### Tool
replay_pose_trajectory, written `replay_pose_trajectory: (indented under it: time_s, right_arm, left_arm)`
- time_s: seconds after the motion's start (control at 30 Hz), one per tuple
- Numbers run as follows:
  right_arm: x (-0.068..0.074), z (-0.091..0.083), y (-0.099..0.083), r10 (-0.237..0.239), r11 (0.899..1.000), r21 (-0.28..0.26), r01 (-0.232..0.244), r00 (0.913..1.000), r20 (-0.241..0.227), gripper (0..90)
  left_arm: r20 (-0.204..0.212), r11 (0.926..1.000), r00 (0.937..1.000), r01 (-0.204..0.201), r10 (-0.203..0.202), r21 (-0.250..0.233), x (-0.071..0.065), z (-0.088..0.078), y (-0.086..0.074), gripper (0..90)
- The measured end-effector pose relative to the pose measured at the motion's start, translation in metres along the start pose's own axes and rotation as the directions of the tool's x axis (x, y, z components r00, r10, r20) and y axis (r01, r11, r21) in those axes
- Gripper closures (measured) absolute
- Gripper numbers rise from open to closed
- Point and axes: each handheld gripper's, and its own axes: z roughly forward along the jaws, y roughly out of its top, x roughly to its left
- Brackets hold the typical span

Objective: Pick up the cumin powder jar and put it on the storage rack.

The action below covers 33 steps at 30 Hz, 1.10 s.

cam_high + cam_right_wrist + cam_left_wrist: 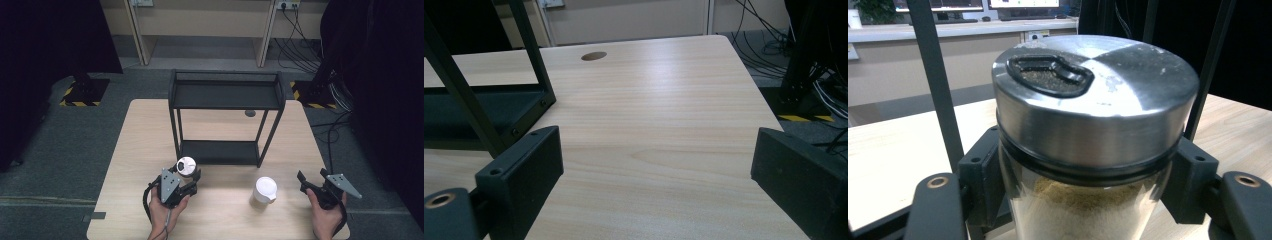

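Observation:
My left gripper [192, 176] is shut on a glass spice jar [186, 166] with a shiny metal lid, just in front of the black shelf rack [226, 95]. In the left gripper view the jar [1093, 150] stands upright between the two jaws, with tan powder inside and a shaped opening in its lid. A white lidded cup [264, 190] stands on the table right of centre. My right gripper [312, 181] rests near the table's right front edge. Its jaws stand wide open over bare wood [659, 150], with nothing between them.
The two-tier black rack has a lower shelf [220, 151] resting on the wooden table [140, 145], with a corner post [531, 47] in the right gripper view. A round cable hole [250, 113] lies behind the rack. Cables [300, 45] run over the floor at the back right.

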Motion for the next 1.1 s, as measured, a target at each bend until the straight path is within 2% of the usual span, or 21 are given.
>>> replay_pose_trajectory:
  time_s: [0.27,0.6,0.93,1.1]
  right_arm:
    - [0.000,0.000,-0.001,0.000,1.000,-0.004,0.000,1.0000,0.002,6.7]
    - [0.001,0.000,0.000,-0.003,1.000,-0.003,0.003,1.0000,0.004,6.7]
    - [0.001,0.000,0.000,-0.006,1.000,-0.002,0.006,1.0000,0.004,6.7]
    - [0.002,0.000,-0.001,-0.008,1.000,-0.003,0.008,1.0000,0.003,6.7]
  left_arm:
    - [-0.006,0.9990,0.9999,-0.012,0.012,-0.043,-0.002,-0.006,0.011,30.8]
    - [-0.042,0.9955,0.9990,-0.022,0.018,-0.092,0.000,-0.014,0.025,30.8]
    - [-0.051,0.9908,0.9986,-0.021,0.014,-0.134,0.001,-0.013,0.035,30.8]
    - [-0.051,0.9883,0.9982,-0.038,0.030,-0.148,0.000,-0.012,0.045,30.8]
